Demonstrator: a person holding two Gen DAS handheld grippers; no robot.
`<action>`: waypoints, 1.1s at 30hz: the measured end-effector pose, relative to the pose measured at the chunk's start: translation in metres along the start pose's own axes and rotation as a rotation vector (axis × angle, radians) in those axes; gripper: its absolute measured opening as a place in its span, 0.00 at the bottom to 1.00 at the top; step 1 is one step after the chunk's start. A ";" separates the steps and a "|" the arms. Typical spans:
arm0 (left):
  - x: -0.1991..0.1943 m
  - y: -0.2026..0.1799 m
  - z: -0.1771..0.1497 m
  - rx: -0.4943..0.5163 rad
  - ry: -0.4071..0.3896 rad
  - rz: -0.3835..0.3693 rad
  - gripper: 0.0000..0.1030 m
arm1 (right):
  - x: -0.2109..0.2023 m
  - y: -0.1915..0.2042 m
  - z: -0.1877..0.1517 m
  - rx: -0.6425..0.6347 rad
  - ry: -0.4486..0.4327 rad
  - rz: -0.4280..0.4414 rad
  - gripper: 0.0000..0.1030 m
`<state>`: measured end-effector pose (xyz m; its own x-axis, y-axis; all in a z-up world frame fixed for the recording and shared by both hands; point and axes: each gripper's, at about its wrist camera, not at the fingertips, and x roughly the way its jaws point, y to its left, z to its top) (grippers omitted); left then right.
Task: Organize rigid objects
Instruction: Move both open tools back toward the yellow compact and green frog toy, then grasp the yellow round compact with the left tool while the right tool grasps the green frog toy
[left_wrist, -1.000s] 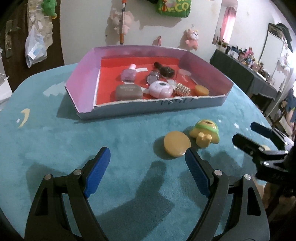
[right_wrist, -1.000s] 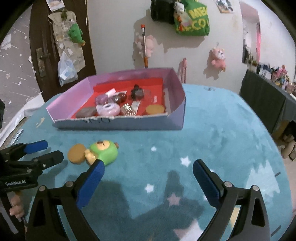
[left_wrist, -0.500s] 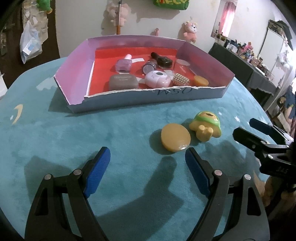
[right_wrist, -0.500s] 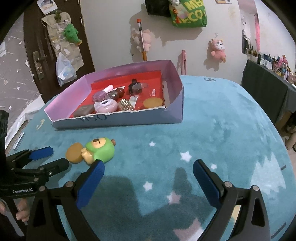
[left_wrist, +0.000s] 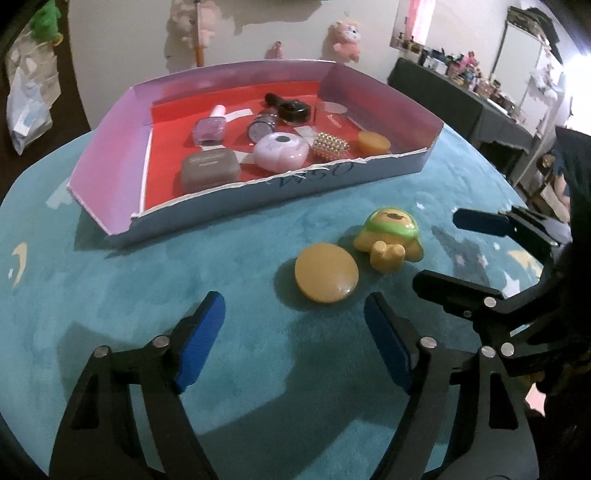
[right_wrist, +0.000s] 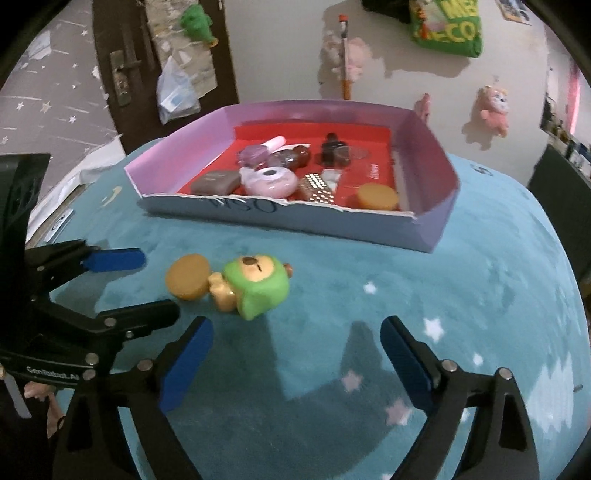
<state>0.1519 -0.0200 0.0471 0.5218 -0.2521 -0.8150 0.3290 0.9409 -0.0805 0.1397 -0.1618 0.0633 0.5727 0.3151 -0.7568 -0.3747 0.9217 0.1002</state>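
Left gripper (left_wrist: 293, 321), lower centre: jaws apart, just closing a little, nothing between them; tan disc (left_wrist: 326, 272) lies just beyond on the teal table (left_wrist: 110, 295). Right gripper (right_wrist: 295, 339), lower centre: jaws wide, likewise narrowing, empty. Bear toy (right_wrist: 255, 286) touches the disc; box (left_wrist: 295, 181) at upper centre.
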 end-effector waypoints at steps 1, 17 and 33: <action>0.002 0.000 0.002 0.005 0.006 -0.003 0.71 | 0.001 0.000 0.003 -0.006 0.005 0.010 0.90; 0.020 -0.001 0.021 0.064 0.054 -0.118 0.34 | 0.031 -0.004 0.029 -0.029 0.088 0.220 0.67; -0.016 0.000 0.022 0.048 -0.049 -0.083 0.34 | -0.012 0.000 0.028 -0.010 -0.031 0.199 0.54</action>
<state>0.1606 -0.0208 0.0726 0.5290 -0.3406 -0.7773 0.4097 0.9046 -0.1175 0.1531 -0.1594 0.0899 0.5085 0.4980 -0.7025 -0.4901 0.8381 0.2394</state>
